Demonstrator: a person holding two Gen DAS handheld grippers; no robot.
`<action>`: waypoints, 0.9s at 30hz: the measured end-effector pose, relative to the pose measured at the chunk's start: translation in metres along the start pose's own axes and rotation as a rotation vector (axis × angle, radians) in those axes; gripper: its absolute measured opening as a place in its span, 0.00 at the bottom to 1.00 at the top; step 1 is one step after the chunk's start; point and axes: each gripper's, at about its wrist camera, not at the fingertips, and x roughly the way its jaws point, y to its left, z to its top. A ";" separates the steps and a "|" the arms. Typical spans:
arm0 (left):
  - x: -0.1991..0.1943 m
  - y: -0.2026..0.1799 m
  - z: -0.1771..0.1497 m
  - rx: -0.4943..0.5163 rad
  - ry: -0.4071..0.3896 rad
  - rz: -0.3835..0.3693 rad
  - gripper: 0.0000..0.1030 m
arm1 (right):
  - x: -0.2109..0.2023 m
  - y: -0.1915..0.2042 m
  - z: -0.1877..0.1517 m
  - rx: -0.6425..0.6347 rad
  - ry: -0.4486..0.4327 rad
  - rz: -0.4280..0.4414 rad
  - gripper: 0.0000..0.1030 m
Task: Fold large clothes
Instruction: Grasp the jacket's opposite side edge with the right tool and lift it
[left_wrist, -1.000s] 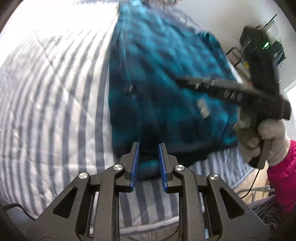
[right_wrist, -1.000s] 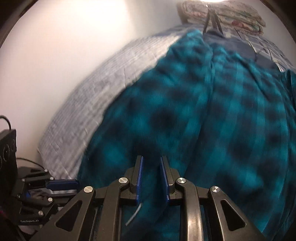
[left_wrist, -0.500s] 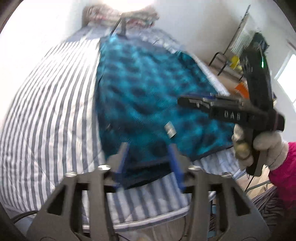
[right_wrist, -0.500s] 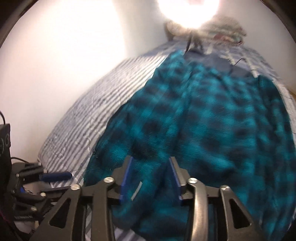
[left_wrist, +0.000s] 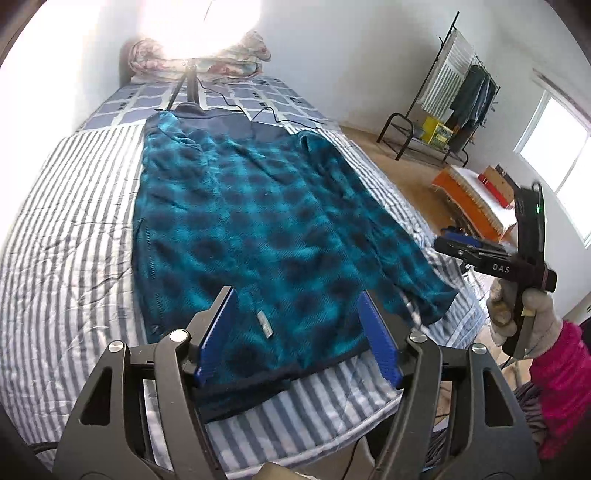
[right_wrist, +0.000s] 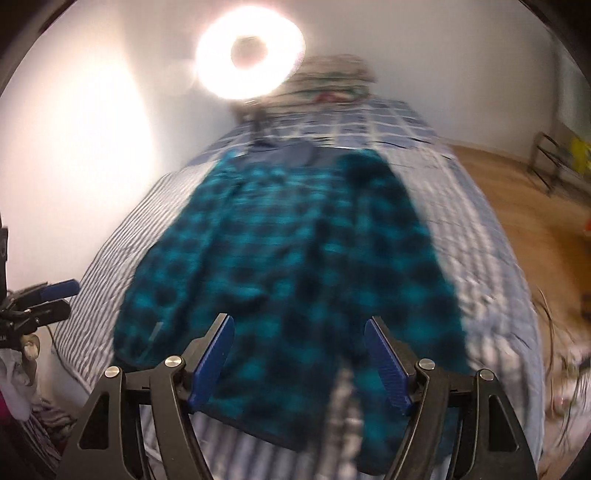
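A large teal and dark blue checked fleece jacket (left_wrist: 255, 225) lies flat along the striped bed (left_wrist: 70, 236), collar at the far end, hem towards me. It also shows, blurred, in the right wrist view (right_wrist: 295, 280). My left gripper (left_wrist: 297, 332) is open and empty, held above the jacket's hem. My right gripper (right_wrist: 299, 363) is open and empty above the hem; in the left wrist view it (left_wrist: 448, 240) hangs off the bed's right side, held by a gloved hand. The left gripper shows at the left edge of the right wrist view (right_wrist: 55, 297).
A ring light on a tripod (left_wrist: 190, 85) stands at the bed's far end before folded bedding (left_wrist: 236, 62). A clothes rack (left_wrist: 454, 88) and an orange box (left_wrist: 469, 199) stand on the wood floor to the right. A white wall runs along the bed's left side.
Both grippers have opened and let go of the jacket's hem, then drawn back and up from the bed. The jacket now lies spread flat.
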 end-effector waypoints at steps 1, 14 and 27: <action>0.003 0.000 0.001 -0.003 0.002 0.002 0.67 | -0.003 -0.014 -0.003 0.028 -0.004 -0.013 0.74; 0.032 0.000 0.005 -0.041 0.050 -0.026 0.67 | 0.016 -0.169 -0.055 0.464 0.080 -0.020 0.58; 0.048 -0.011 -0.002 -0.017 0.086 -0.024 0.67 | 0.028 -0.197 -0.101 0.552 0.171 0.050 0.43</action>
